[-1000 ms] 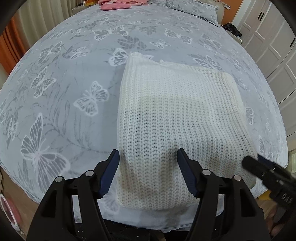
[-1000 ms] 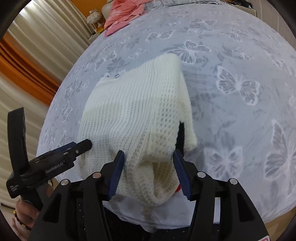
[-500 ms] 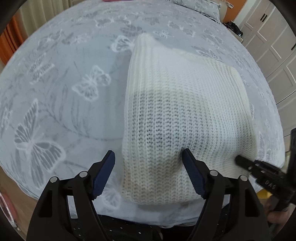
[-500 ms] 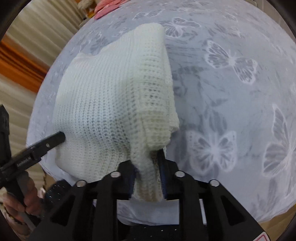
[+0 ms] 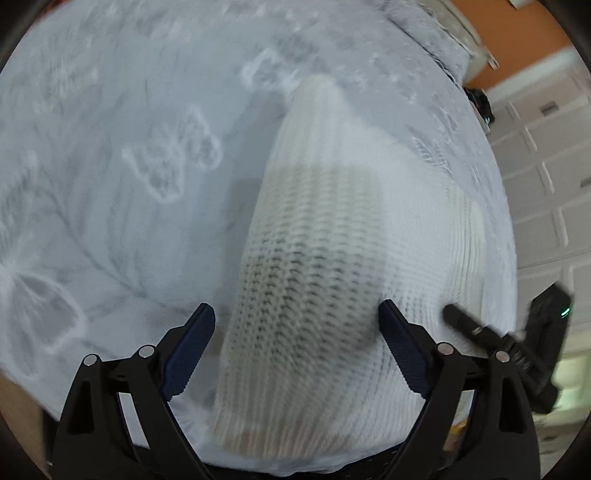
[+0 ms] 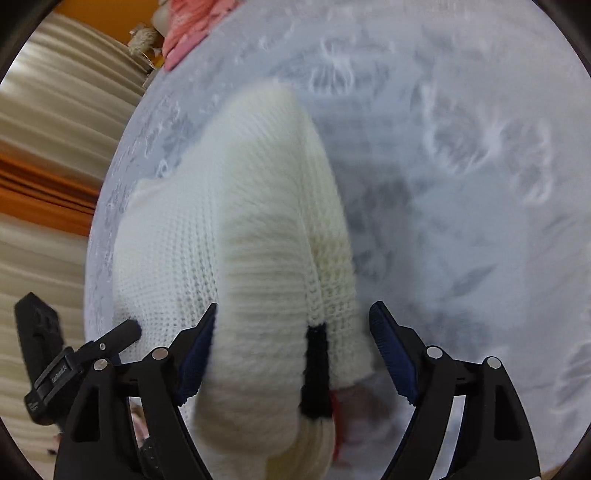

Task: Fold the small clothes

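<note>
Your right gripper (image 6: 291,332) points down at the near end of the white knit garment (image 6: 236,236), which lies folded on the butterfly-print bedspread (image 6: 461,184). Its jaws are opening, with the knit between them and the pads clear of the fabric. Your left gripper (image 6: 122,332) sits at the garment's left edge. Pink clothing (image 6: 188,37) lies at the far bed edge, beside beige curtains (image 6: 55,147).

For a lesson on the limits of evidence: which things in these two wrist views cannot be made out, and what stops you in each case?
- White knitted garment: its near edge in the left wrist view is cut off behind the left gripper; what kind of garment it is, unclear.
- Black strip and red patch beside it, right wrist view: blurred, unidentifiable.
- Pink cloth, right wrist view: cropped by the top edge.
- Butterfly bedspread: print smeared by motion.
</note>
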Demonstrator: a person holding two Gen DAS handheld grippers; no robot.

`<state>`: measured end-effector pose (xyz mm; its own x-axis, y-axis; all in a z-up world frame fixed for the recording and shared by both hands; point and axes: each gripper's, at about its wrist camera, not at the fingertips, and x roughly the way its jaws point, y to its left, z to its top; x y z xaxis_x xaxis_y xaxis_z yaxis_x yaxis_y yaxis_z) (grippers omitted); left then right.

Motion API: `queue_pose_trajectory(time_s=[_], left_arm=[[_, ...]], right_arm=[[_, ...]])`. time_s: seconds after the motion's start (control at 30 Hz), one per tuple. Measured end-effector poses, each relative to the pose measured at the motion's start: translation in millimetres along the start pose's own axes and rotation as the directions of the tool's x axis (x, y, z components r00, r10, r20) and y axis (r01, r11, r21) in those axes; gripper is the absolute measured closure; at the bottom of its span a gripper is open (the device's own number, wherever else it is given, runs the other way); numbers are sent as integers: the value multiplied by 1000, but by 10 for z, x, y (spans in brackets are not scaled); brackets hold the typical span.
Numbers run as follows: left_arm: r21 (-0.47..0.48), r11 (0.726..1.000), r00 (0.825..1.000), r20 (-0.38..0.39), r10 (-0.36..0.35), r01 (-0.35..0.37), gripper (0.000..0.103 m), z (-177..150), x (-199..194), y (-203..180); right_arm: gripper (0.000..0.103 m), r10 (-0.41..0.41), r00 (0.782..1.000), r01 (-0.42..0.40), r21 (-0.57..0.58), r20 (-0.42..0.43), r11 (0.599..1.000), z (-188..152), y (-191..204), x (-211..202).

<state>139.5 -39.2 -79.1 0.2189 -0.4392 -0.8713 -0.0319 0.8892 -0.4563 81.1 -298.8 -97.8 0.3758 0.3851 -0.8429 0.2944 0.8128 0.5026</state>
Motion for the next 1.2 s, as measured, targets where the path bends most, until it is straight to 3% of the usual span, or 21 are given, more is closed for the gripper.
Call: queue_pose_trajectory(time_s=[0.07,0.1,0.13,0.23,0.33,0.4,0.5,0.57,0.63,0.73,0.77,0.8,0.87,0.9,0.93,0.97,1.03,1.13,1.2], left_arm=[[-51,998,999,-22,-44,43,15,-2,90,71],[-71,994,996,-29,-82,79,17,2,120,96],[-77,992,994,-33,-102,99,26,-6,123,96],[-57,990,990,-37,-134,131,50,9,28,20],[-52,981,980,-52,-192,189,57,-9,-194,-78],[-33,975,972,-71,-222,220,58,-85,-365,-136],[-12,976,971,-102,-216,216,56,-296,-443,-174],[5,986,979,-126,-162,164,51,-424,-293,-166],[14,997,985,-151,-79,82,46,-548,-71,-122],[17,997,994,-75,-73,75,41,-603,-167,-152],[25,998,997,-53,-63,64,35,-596,-217,-171],[45,998,999,-14,-45,45,32,-567,-292,-216],[78,997,1000,21,-14,12,30,-530,-351,-280],[88,996,1000,28,-4,1,30,-495,-365,-306],[94,996,999,33,4,-7,30,-499,-386,-337],[98,995,999,37,10,-14,30,-487,-394,-364],[110,994,999,46,17,-22,30,-493,-422,-371],[124,991,997,69,38,-46,30,-552,-535,-281],[136,989,995,84,45,-57,30,-599,-612,-262]], right_arm=[[30,32,999,-32,-8,22,999,-37,15,-17],[49,48,999,-48,-7,23,999,-44,23,-32],[60,64,998,-64,-4,23,998,-43,40,-56],[71,88,995,-85,-47,46,995,-27,176,-290],[72,106,990,-97,-103,87,990,-94,341,-693],[72,98,990,-85,-125,98,988,-230,348,-925],[63,2,999,4,-154,39,988,-422,174,-835],[59,-98,995,92,-127,-36,988,-552,-52,-548],[52,-76,997,74,-84,-20,994,-579,-135,-535],[52,-79,991,89,-99,105,991,-536,-15,-805],[52,-87,984,109,-138,153,984,-498,82,-883],[52,-90,983,116,-164,159,980,-466,136,-882],[52,-109,990,125,-200,92,972,-340,218,-681],[52,-125,991,132,-196,45,972,-292,218,-565],[62,-143,990,144,-179,18,973,-266,209,-465],[73,-141,990,144,-184,28,972,-266,260,-456],[83,-135,986,156,-260,97,953,-311,545,-622],[86,-17,991,66,-371,133,926,-380,980,-917],[86,77,980,19,-469,184,883,-424,1300,-1184]])
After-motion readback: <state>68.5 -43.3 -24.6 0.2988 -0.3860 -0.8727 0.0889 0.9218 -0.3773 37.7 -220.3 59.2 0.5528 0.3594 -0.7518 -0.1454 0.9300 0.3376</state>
